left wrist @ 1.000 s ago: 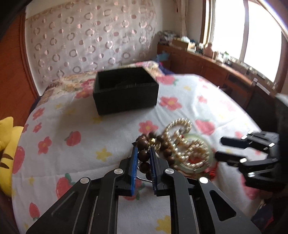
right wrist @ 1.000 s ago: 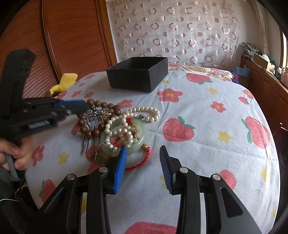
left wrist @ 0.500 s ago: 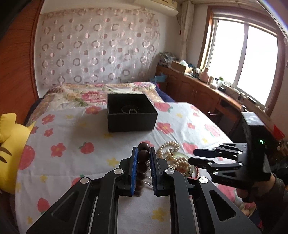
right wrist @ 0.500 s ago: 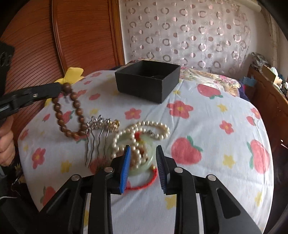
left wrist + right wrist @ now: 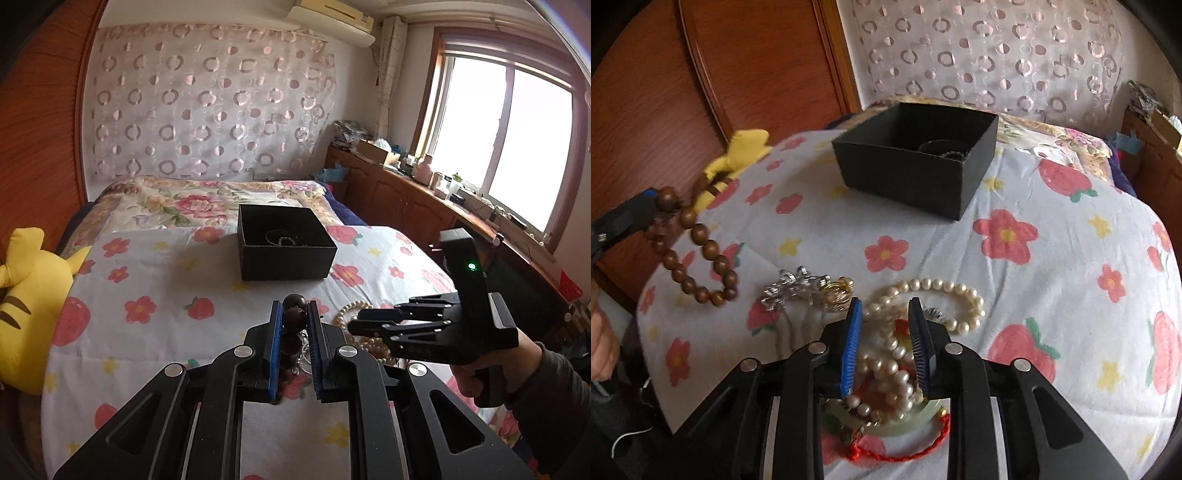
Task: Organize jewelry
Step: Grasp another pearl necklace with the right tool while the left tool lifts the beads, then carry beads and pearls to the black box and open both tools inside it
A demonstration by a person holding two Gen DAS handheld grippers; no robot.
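Left of the black box [image 5: 916, 162]: wooden bead bracelet [image 5: 698, 251], lifted, bound for storage.
Left gripper [image 5: 295, 325] clamped on the bracelet, which hangs clear of the bed [image 5: 1052, 266]. Nearer than the box: silver hair comb [image 5: 798, 288], pearl strand [image 5: 923, 295], jade bangle [image 5: 912, 421]. Right gripper [image 5: 886, 347] apart, straddling the pearls, not closed on them. Judged next: carry the bracelet over the box, release inside.

Brown bead bracelet [image 5: 696, 251] dangling; pearl strand [image 5: 923, 295] on cloth; black box [image 5: 916, 157] open.
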